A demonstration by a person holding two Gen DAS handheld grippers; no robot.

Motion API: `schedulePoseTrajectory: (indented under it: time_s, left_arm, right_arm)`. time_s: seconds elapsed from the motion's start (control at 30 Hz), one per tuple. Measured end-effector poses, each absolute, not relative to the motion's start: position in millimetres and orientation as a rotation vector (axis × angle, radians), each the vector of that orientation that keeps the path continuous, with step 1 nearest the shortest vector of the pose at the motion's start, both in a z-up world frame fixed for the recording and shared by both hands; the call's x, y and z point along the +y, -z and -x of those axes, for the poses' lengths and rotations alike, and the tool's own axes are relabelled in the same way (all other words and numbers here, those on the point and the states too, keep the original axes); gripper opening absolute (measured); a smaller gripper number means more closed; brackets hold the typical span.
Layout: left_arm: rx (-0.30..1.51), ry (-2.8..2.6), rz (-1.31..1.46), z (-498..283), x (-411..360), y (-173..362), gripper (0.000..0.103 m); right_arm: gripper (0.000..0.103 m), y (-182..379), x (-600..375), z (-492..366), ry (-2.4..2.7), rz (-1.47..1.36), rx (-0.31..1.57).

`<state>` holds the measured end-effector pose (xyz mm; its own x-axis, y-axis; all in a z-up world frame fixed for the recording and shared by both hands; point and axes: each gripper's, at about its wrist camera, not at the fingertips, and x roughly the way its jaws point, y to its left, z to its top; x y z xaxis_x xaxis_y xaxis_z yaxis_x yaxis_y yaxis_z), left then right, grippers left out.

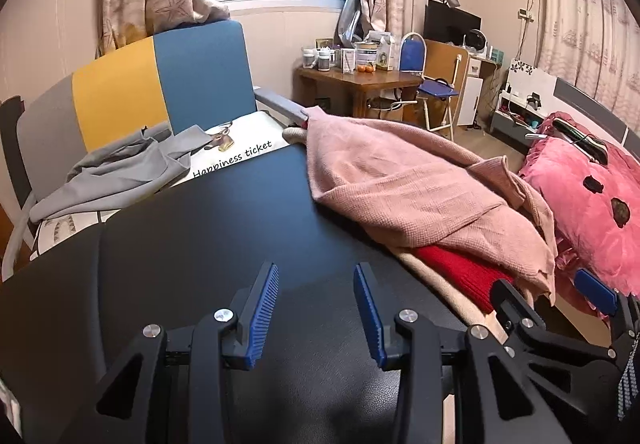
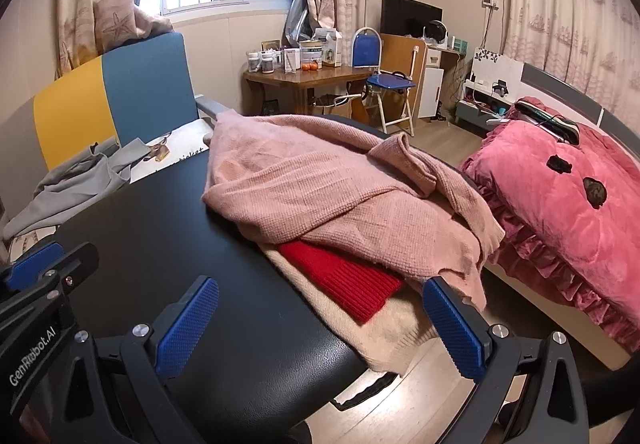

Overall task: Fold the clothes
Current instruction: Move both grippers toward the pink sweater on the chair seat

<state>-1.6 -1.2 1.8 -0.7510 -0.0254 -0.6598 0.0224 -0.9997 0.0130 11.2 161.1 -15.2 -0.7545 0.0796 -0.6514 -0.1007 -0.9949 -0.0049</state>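
The rumpled pink knit sweater point(image 2: 340, 195) heaps ahead-right on the black counter point(image 2: 160, 228), nearer the right tongs point(image 2: 320, 328); both they and the left tongs point(image 1: 316, 316) gape, released.

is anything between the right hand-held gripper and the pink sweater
Nothing visible. The open right hand-held gripper faces the pink sweater across the cream and red knits it lies on.

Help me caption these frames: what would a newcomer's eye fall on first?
Likely the pink knit garment heaped on the black table, covering a red knit and a cream one at the table's near right edge. Both the left gripper and the right gripper hover open, holding nothing.
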Motion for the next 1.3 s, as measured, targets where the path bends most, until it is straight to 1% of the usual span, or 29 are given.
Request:
schedulePoseTrajectory:
  time_s: [0.07,0.1,0.13,0.27,0.3,0.37,0.43,0.47,0.5,0.57,0.63,0.67,0.7,0.73,0.8,0.83,0.87,0.93,1.07,1.1,1.13,1.17,1.2,1.23,1.3]
  left_arm:
    - [-0.014,2.904,-1.127,4.8,-2.0,-1.5,0.040]
    - [-0.024,2.897,-1.154,7.2,-0.8,-0.1,0.044]
    - [0.001,2.913,-1.211,2.5,-8.5,13.0,0.046]
    - [0.249,2.938,-1.460,3.1,-25.6,56.4,0.046]
    - [0.291,2.933,-1.484,1.9,-29.6,62.3,0.046]
    - [0.378,2.920,-1.532,-0.6,-37.7,74.0,0.046]
    - [0.465,2.905,-1.579,-3.0,-45.8,85.7,0.048]
    - [0.508,2.896,-1.602,-4.2,-49.8,91.6,0.049]
    - [0.552,2.886,-1.624,-5.4,-53.9,97.5,0.053]
    - [0.641,2.865,-1.669,-7.9,-61.9,109.2,0.057]
    - [0.729,2.840,-1.713,-10.3,-70.0,120.9,0.059]
    - [0.774,2.826,-1.734,-11.5,-74.1,126.8,0.060]
    - [0.819,2.811,-1.755,-12.8,-78.1,132.6,0.060]
    - [0.863,2.796,-1.776,-14.0,-82.1,138.5,0.060]
    - [0.953,2.763,-1.817,-16.4,-90.2,150.2,0.061]
    - [0.983,2.751,-1.824,-15.6,-92.1,152.8,0.062]
    - [1.006,2.744,-1.826,-10.0,-89.9,153.7,0.062]
    - [1.049,2.737,-1.832,1.3,-85.0,154.0,0.064]
    - [1.029,2.772,-1.869,39.7,-63.6,142.2,0.065]
    - [1.056,2.769,-1.885,53.9,-57.9,140.7,0.065]
    - [1.091,2.763,-1.902,68.6,-52.3,140.1,0.065]
    - [1.130,2.754,-1.914,79.7,-48.0,138.6,0.065]
    - [1.171,2.743,-1.925,89.9,-44.1,137.0,0.065]
    - [1.211,2.732,-1.935,100.0,-40.3,135.3,0.065]
    - [1.293,2.707,-1.956,120.2,-32.5,131.9,0.066]
  right_arm:
    - [0.103,15.6,160.2,-14.6,-2.867,1.066,0.055]
    - [0.103,16.2,160.1,-18.2,-2.882,1.064,0.065]
    - [0.103,17.1,160.1,-23.1,-2.904,1.058,0.080]
    - [0.103,37.5,158.8,-17.6,-3.009,1.183,0.123]
    - [0.103,43.3,160.3,-13.5,-3.034,1.222,0.160]
    - [0.099,51.2,168.0,-7.2,-3.099,1.232,0.257]
    - [0.087,52.1,174.8,0.6,-3.133,1.214,0.318]
    - [0.086,52.0,179.2,6.8,-3.140,1.201,0.345]
    - [0.084,52.0,184.6,14.6,-3.141,1.187,0.372]
    - [0.077,52.4,195.0,34.7,-3.123,1.182,0.406]
    - [0.064,54.5,206.7,59.9,-3.093,1.190,0.425]
    - [0.060,55.6,214.9,73.0,-3.071,1.188,0.442]
    - [0.051,56.8,224.0,85.5,-3.049,1.186,0.474]
    - [0.047,57.7,234.2,97.8,-3.021,1.182,0.501]
    - [0.047,56.4,255.3,119.7,-2.952,1.144,0.513]
    - [0.047,51.4,265.4,125.8,-2.925,1.075,0.484]
    - [0.047,44.8,273.4,130.7,-2.907,1.004,0.423]
    - [0.051,36.7,285.4,146.2,-2.898,0.955,0.318]
    - [0.052,50.1,293.8,190.3,-2.916,1.138,0.266]
    - [0.051,57.2,293.7,199.1,-2.907,1.185,0.250]
    - [0.047,66.2,294.1,208.2,-2.886,1.248,0.235]
    - [0.037,75.9,295.3,214.8,-2.861,1.303,0.223]
    - [0.009,84.7,296.5,219.1,-2.841,1.339,0.213]
    - [0.006,92.0,296.2,221.4,-2.837,1.361,0.222]
    - [0.006,91.3,293.4,212.2,-2.871,1.331,0.279]
